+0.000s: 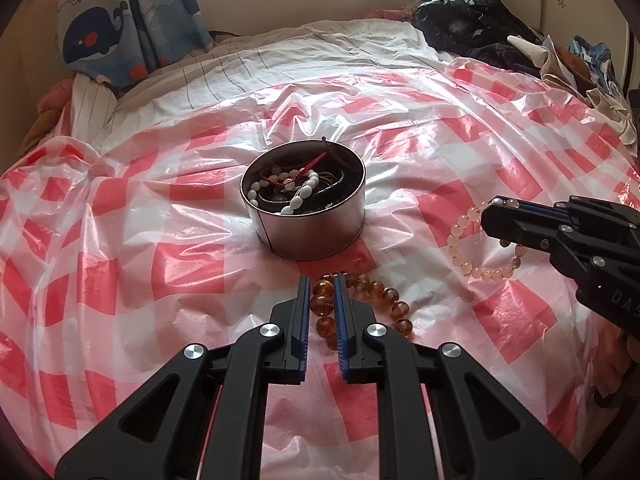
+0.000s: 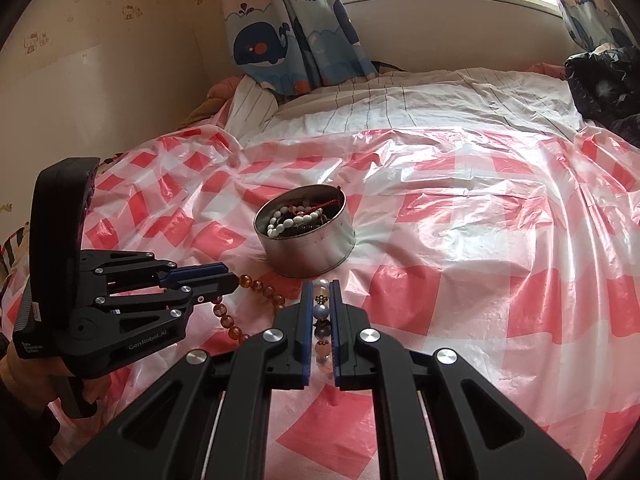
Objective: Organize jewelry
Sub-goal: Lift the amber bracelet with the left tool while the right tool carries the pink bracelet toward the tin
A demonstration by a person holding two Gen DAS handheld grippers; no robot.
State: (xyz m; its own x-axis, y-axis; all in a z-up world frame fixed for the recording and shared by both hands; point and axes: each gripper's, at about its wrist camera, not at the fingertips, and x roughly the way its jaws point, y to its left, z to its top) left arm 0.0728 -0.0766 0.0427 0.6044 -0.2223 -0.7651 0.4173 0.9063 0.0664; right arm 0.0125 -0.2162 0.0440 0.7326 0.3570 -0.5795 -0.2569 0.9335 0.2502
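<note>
A round metal tin stands on the red-and-white checked plastic sheet and holds several bracelets, white beads and a red cord among them. My left gripper is shut on an amber bead bracelet, just in front of the tin; the rest of the loop lies on the sheet. My right gripper is shut on a pale pink bead bracelet, right of the tin, with its loop hanging below the fingers.
The sheet covers a bed with a striped white cover behind. Whale-print curtains hang at the back left. A heap of dark clothes lies at the back right. A wall runs along the left.
</note>
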